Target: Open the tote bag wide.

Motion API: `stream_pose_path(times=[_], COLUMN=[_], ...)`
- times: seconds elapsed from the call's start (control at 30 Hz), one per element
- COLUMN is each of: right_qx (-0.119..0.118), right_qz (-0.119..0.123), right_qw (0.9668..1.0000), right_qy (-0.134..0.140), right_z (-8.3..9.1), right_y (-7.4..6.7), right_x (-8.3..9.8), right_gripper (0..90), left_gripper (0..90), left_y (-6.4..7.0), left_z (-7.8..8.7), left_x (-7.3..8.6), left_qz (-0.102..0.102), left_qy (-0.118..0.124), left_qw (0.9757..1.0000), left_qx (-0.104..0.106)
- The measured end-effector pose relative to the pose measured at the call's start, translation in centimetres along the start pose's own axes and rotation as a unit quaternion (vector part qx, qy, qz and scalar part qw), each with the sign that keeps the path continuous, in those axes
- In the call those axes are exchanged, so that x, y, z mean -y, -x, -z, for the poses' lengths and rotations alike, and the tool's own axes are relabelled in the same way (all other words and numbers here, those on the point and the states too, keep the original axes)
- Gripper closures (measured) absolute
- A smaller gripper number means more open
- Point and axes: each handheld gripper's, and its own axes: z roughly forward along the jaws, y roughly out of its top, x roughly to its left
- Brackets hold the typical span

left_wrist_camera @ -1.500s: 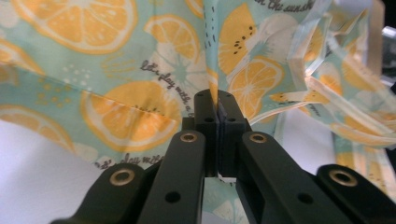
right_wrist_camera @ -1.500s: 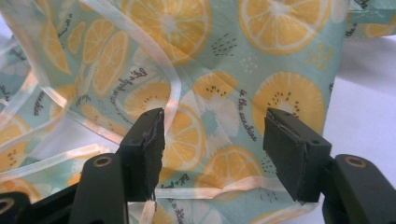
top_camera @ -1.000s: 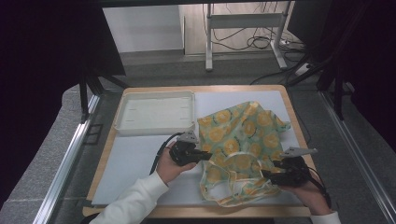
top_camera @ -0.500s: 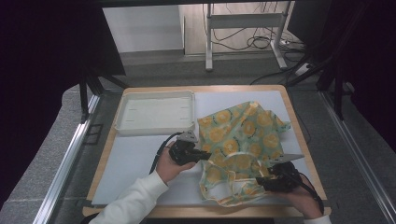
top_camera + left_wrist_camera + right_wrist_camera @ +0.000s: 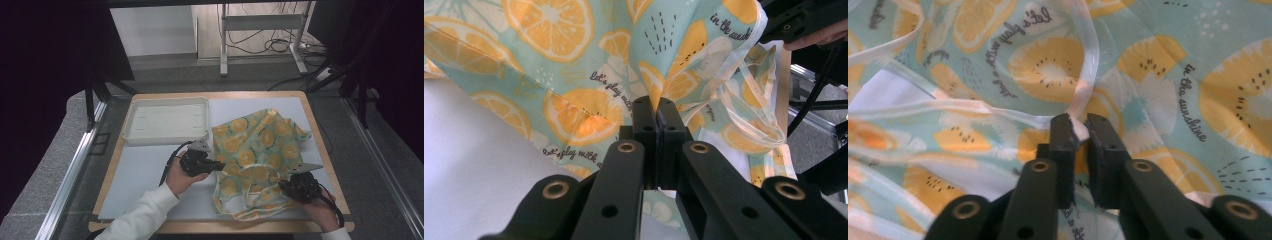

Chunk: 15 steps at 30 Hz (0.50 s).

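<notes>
High view is showing the lemon-print cloth (image 5: pixel 257 150) lying crumpled on the white mat (image 5: pixel 145 175), right of the tray (image 5: pixel 165 120). Left gripper (image 5: pixel 220 165) is clamping the cloth's edge between closed jaws; right gripper (image 5: pixel 1079 131), jaws just closing, is pinching a pale strap (image 5: pixel 1087 75) of it

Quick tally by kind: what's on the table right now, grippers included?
Cloth, orange-slice print: 1
Tray, white: 1
Mat, white: 1
Grippers: 2, left gripper shut on the cloth, right gripper shut on the cloth's white strap
Total: 5
</notes>
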Motion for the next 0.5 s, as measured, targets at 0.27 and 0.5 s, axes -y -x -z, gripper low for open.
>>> stream_pose_path(times=[0.27,0.5], right_qx=[-0.013,-0.03], right_qz=[-0.005,-0.012], right_qw=[0.9998,0.9976], right_qy=[0.017,0.062], right_z=[0.9,2.8], right_y=[0.6,1.0], right_x=[0.2,-0.4], right_gripper=[85.8,86.7], left_gripper=[89.8,89.9], left_y=[-0.2,-0.2], left_z=[0.4,2.4], left_x=[0.1,-0.2], left_qz=[0.001,-0.002], left_qy=[0.004,0.024], left_qw=[1.0,0.9997], left_qx=[-0.002,-0.007])
